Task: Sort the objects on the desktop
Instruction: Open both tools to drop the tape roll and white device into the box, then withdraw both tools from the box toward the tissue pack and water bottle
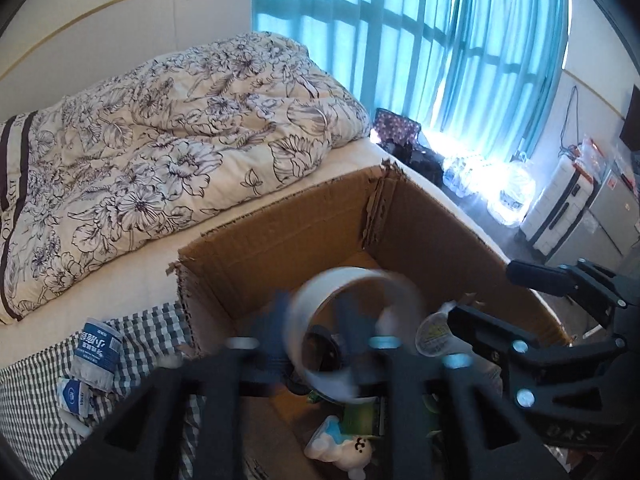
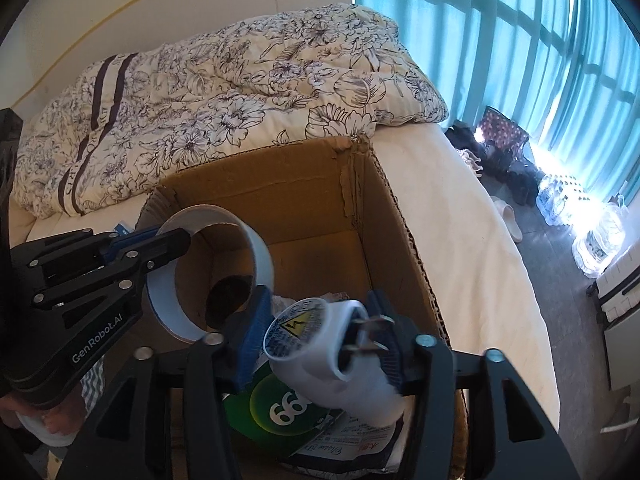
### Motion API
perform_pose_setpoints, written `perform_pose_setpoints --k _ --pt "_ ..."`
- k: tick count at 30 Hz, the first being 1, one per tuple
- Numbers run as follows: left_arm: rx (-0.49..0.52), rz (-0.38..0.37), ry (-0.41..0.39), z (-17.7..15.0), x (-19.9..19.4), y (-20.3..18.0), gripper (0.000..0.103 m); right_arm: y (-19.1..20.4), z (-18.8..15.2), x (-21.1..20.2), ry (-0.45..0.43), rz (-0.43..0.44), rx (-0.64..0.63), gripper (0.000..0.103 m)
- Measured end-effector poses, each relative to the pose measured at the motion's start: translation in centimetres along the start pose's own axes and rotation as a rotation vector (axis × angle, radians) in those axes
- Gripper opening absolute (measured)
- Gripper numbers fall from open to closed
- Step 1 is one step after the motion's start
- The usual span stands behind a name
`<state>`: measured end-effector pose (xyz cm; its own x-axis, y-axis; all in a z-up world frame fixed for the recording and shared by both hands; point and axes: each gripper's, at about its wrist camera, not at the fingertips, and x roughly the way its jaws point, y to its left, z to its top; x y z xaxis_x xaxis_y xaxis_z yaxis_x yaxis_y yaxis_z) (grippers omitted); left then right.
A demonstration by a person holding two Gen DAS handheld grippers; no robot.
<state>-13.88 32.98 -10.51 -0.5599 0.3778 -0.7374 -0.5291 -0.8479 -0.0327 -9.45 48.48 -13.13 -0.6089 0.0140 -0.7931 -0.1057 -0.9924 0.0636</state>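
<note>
My left gripper (image 2: 192, 240) has its jaws parted, the tape roll (image 2: 212, 272) loose between them, over the cardboard box (image 2: 400, 216) near its left wall. My right gripper (image 2: 320, 344) stands parted around the white plug adapter (image 2: 332, 356), over the front edge.

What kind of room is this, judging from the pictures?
Most likely a bedroom. A floral quilt lies on a bed, blue curtains cover a big window, and a cardboard box for sorting sits on the mattress.
</note>
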Motion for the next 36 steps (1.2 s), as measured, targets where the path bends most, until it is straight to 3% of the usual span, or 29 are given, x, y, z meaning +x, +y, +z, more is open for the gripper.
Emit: perform_pose_setpoints --k 1,2,17,30,36 --pt "-0.004 0.008 -0.016 0.1 -0.4 0.1 0.055 0.0 0.0 -0.3 -0.009 -0.003 0.005 0.071" --pt "-0.005 0.014 -0.025 0.2 -0.7 0.1 0.055 0.1 0.1 -0.7 -0.023 -0.004 0.008 0.075" --pt "-0.026 0.007 -0.113 0.9 -6.6 0.7 0.056 1.7 0.4 -6.4 -0.147 -0.019 -0.009 0.075" --pt "-0.054 0.004 -0.237 0.0 -13.2 2.9 0.074 4.7 0.2 -12.5 -0.320 -0.050 -0.019 0.075" --pt "-0.070 0.015 -0.294 -0.9 -16.1 4.6 0.083 6.3 0.0 -14.4 -0.359 -0.053 -0.030 0.079"
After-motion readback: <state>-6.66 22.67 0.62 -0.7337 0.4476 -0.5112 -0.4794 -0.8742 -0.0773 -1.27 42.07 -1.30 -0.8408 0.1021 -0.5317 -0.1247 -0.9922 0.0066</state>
